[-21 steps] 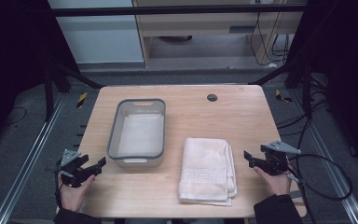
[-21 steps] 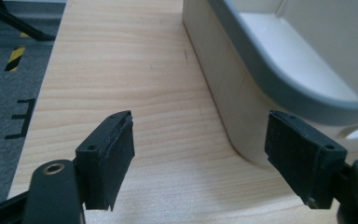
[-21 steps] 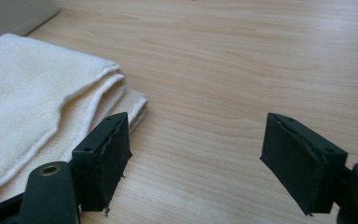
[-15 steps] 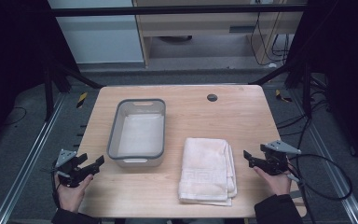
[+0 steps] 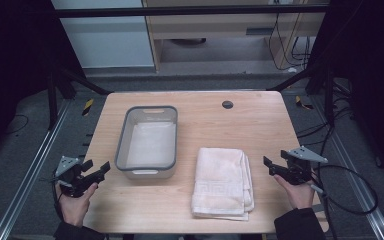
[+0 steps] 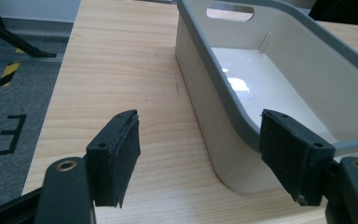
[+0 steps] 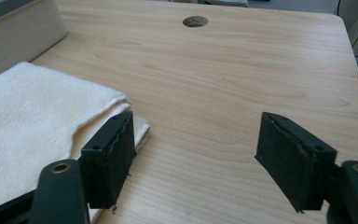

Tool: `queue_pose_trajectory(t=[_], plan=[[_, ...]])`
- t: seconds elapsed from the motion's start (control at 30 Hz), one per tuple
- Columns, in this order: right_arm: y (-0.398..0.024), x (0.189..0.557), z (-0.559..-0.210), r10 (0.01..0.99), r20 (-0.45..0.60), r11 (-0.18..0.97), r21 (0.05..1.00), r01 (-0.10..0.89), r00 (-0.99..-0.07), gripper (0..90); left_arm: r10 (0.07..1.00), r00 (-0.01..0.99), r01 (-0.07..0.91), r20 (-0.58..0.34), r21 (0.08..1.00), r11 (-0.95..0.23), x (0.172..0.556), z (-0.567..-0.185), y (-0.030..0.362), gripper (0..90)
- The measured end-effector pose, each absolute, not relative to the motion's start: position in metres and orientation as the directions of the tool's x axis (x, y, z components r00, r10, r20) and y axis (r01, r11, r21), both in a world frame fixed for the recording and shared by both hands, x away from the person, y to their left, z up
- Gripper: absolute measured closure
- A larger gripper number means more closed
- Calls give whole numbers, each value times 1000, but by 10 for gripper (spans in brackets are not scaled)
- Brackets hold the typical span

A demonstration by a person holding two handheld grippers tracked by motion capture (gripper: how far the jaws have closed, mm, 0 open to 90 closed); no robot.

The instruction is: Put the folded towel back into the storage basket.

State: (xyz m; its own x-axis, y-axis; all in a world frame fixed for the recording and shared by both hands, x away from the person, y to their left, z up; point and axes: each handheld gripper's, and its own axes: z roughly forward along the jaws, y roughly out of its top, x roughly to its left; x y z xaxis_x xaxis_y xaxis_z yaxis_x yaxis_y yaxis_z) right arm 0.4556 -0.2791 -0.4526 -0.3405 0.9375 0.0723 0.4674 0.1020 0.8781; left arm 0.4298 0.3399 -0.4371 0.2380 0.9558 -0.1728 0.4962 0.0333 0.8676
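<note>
A folded cream towel lies on the wooden table, right of centre near the front edge. To its left stands a grey-rimmed shallow tub with nothing in it. My left gripper sits at the table's front left corner, open, its jaws aimed at the tub's near corner without touching it. My right gripper is held at the right edge, open, pointing at the towel's right side with bare wood between its pads.
A small round dark hole marks the far part of the tabletop. Grey floor with a metal rail runs along the left side. Cables trail off the right edge. Dark frame bars stand behind the table.
</note>
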Motion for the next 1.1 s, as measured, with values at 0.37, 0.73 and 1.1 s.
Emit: queue_pose_trajectory(t=[0.37,0.73,1.1], plan=[[-272,464,-432,919,97,96,885,455,-381,369,949,263,450,-176,892,41,436,-414,334,306],[-269,472,-414,907,127,70,894,443,-400,436,928,337,417,-159,909,4,442,-399,301,350],[-257,481,-397,890,145,56,906,420,-432,454,894,424,394,-147,919,-35,444,-388,256,376]])
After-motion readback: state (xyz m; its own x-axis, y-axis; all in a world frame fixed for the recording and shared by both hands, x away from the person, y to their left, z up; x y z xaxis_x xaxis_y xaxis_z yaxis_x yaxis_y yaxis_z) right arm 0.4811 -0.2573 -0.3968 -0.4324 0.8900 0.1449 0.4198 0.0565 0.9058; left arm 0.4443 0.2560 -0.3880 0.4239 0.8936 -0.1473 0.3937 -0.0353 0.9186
